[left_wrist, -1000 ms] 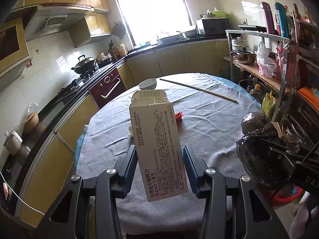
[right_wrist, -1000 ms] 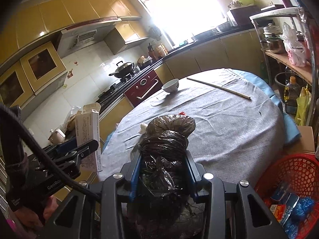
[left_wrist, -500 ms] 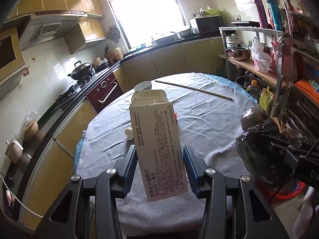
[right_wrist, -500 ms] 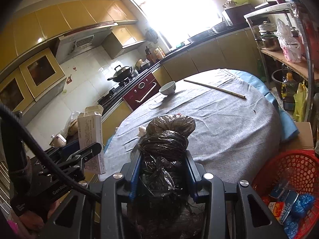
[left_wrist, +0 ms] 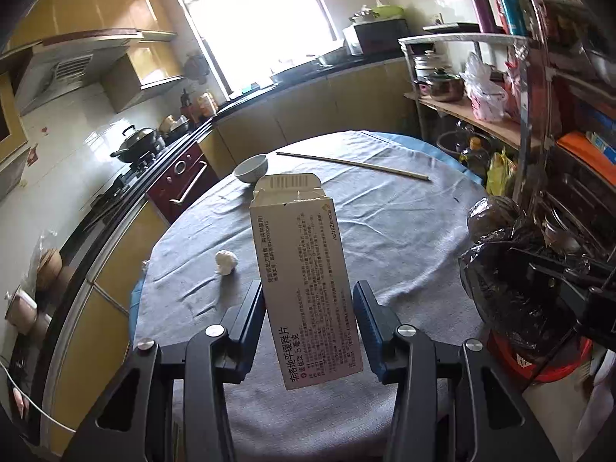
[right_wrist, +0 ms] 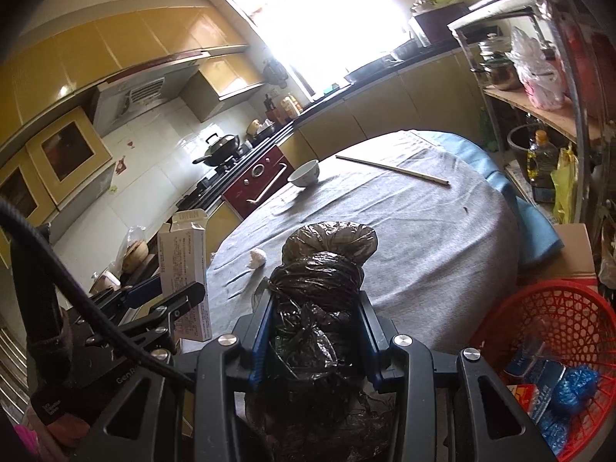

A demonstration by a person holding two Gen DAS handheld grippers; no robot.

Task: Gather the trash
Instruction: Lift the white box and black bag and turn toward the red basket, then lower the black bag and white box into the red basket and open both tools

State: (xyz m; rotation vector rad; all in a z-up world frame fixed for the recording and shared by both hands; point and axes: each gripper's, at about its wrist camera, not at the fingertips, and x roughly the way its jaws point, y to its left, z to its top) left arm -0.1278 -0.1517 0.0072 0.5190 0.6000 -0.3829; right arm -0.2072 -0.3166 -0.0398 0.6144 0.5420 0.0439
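My left gripper is shut on a white medicine carton with an open top flap, held upright over the near part of the grey-clothed round table. The same carton shows at the left of the right wrist view. My right gripper is shut on a knotted black trash bag, which also appears at the right of the left wrist view as a dark bundle. A crumpled white wad lies on the cloth left of the carton.
A white bowl and a pair of long chopsticks lie at the far side of the table. A red plastic basket with blue items sits on the floor at right, beside a cardboard box. A shelf rack stands right, the stove left.
Both grippers have drifted with their loads, and the views have shifted. The white wad, hidden behind the carton a second ago, now shows to its left. Grips unchanged.
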